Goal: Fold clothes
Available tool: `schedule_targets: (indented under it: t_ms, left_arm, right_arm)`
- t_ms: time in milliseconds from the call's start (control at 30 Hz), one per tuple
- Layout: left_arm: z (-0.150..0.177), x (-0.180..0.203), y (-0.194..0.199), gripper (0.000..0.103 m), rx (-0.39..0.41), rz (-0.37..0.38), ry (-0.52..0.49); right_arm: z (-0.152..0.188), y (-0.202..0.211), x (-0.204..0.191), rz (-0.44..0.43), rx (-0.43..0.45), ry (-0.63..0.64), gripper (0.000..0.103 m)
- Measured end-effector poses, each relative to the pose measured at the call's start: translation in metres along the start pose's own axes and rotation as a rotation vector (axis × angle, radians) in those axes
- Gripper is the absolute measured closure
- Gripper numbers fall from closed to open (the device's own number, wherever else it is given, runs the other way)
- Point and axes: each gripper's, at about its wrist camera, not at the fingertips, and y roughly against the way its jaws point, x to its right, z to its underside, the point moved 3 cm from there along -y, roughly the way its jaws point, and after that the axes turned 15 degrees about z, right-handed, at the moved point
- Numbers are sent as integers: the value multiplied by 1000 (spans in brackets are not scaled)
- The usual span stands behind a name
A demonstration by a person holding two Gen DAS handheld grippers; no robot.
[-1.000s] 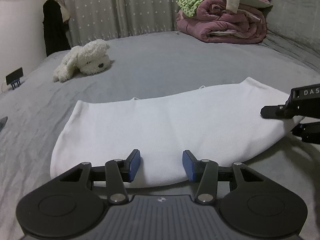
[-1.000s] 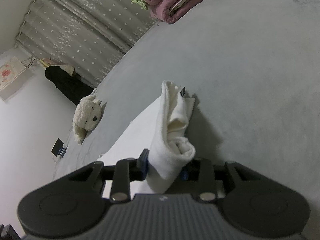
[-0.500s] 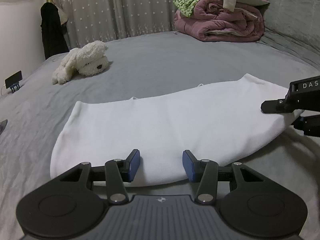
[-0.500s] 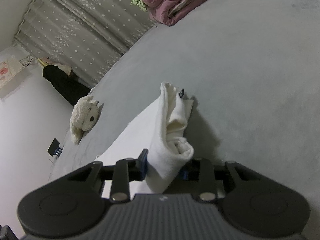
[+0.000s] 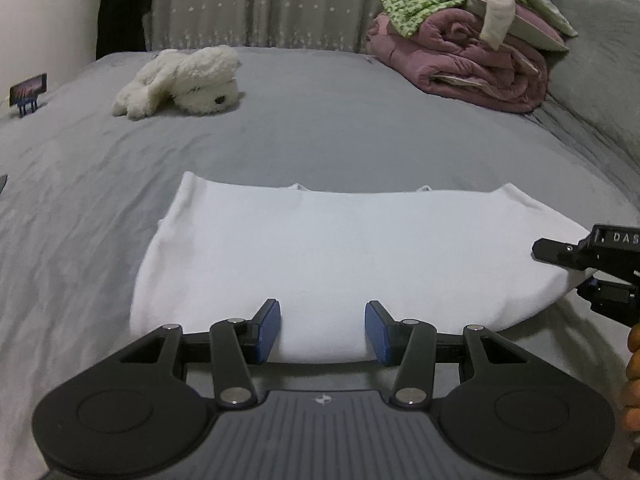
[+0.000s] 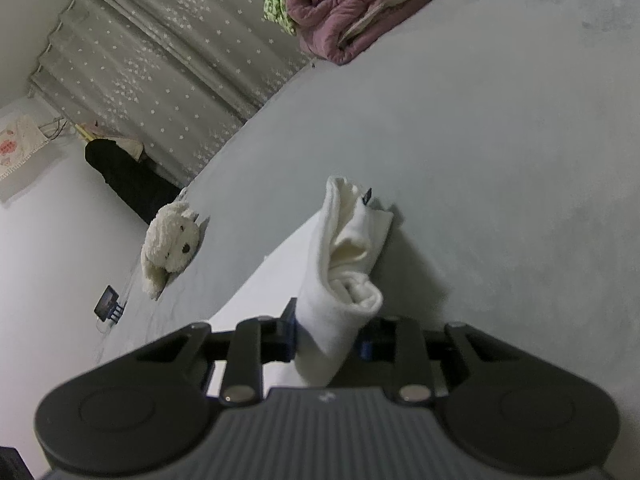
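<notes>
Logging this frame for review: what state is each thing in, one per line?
White garment: folded, flat on the bed, right end lifted and bunched.
Left hand-held gripper: open, pads apart over the garment's near edge.
Right hand-held gripper: has just been closing, shut on the bunched garment end.
Plush dog: lying on its side.
Blanket pile: rolled and stacked.
Bed: grey cover, slightly wrinkled.

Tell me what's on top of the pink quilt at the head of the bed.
Piled on the pink quilt are a green patterned cloth, a cream strap-like piece and pale folded items. What lies deeper in the pile or behind it is covered.
</notes>
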Motion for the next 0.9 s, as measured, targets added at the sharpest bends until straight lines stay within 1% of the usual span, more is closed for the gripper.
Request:
schedule_targets:
  t_ms: [133, 233, 267, 367, 467, 633, 767, 900]
  left_arm:
    - [-10, -19, 12, 57, 29, -18, 50]
    - [-14, -42, 20, 57, 36, -25, 123]
    - [-14, -51, 20, 57, 26, -21, 153]
    - [-12, -73, 20, 57, 12, 33, 259]
    - [-9, -81, 21, 57, 17, 67, 298]
    - [-9, -84, 23, 57, 16, 94, 312]
    - [-12, -99, 28, 57, 32, 147, 414]
    - [-14, -108, 32, 58, 41, 174, 478]
  right_arm:
    - [1, 7, -11, 32, 48, 43, 79]
    - [3, 12, -22, 66, 82, 80, 80]
    - [3, 13, -26, 77, 95, 91, 80]
    - [4, 19, -40, 105, 146, 153, 80]
    - [9, 25, -56, 132, 207, 228, 81]
    - [17, 34, -84, 162, 299, 349, 82]
    - [23, 42, -106, 159, 361, 424, 83]
    - [31, 48, -127, 155, 417, 503, 83]
